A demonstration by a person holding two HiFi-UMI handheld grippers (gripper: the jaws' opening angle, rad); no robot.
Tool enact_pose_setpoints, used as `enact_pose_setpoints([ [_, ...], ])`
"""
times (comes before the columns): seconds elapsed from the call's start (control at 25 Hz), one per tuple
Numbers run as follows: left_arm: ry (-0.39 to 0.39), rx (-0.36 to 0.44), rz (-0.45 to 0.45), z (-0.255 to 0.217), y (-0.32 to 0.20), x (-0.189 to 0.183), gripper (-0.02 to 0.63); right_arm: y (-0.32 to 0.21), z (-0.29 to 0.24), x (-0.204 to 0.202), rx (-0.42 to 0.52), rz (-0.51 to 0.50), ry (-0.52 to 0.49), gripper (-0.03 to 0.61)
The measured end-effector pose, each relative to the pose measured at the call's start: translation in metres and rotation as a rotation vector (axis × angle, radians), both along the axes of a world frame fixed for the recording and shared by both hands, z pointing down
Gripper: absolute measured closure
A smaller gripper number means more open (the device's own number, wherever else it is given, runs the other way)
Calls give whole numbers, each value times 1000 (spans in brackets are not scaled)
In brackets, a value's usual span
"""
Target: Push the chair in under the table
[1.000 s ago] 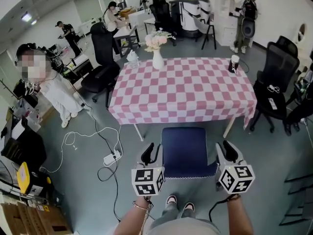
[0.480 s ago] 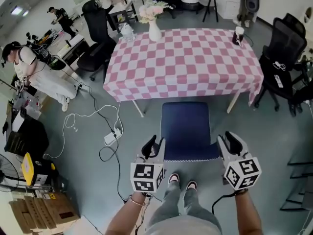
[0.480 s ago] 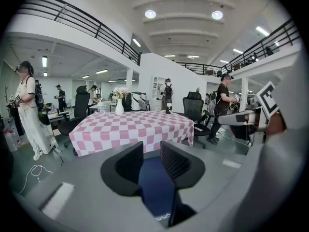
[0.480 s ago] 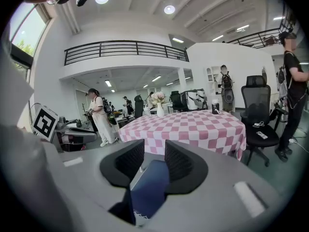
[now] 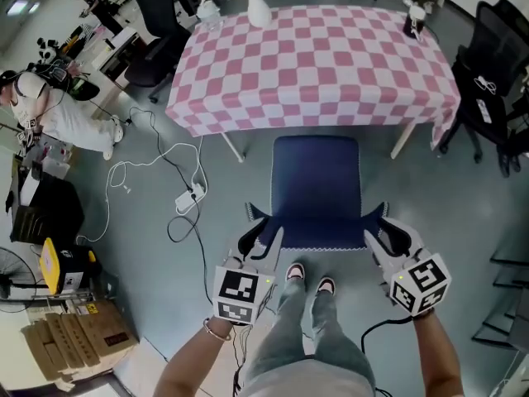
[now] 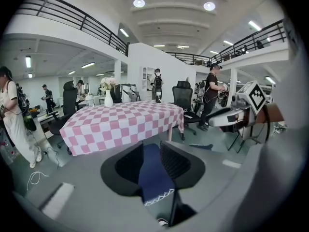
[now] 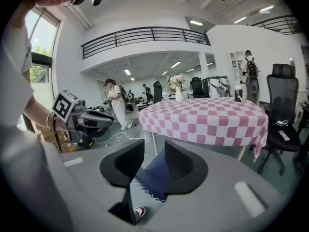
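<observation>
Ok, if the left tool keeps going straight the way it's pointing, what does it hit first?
The blue chair. A corner of its back lies right ahead of the left tool, between the open jaws, well nearer than the checked table. Exact depth is hard to judge.

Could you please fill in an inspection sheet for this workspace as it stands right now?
Surface: grey floor; table under a pink checked cloth.
Job's things: blue chair stands in front of the table, not yet pushed in.
Clutter: white vase and cup on the table's far side.
Grippers: left gripper and right gripper at the chair back's two corners, jaws apart, no grip seen.
Cables: white cable and power strip on the floor left of the chair.
Surroundings: black office chairs at right, a person at left, cardboard boxes nearby.
</observation>
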State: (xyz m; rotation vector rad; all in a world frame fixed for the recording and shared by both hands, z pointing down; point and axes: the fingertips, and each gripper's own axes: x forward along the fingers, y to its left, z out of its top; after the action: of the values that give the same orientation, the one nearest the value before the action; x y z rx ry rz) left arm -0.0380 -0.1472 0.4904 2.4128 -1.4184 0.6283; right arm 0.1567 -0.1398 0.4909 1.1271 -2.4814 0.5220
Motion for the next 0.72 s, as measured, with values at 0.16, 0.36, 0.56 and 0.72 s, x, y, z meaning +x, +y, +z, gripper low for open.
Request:
enact_pose_setpoints([
  [0.16,-11,-8,111,3,10,7,502,8,10,-5,-6,-125,27,462],
  [0.36,-83,-48,259,13,28,10,502,26,24,-12,-18,-296,98,462],
  [0.56,-180,-100,412,30,47,13,500,44,36,-22,-32,-445,179,462],
  [0.72,-278,-102,547,43,59,19,492,53,46,-26,-42,-524,267,462],
])
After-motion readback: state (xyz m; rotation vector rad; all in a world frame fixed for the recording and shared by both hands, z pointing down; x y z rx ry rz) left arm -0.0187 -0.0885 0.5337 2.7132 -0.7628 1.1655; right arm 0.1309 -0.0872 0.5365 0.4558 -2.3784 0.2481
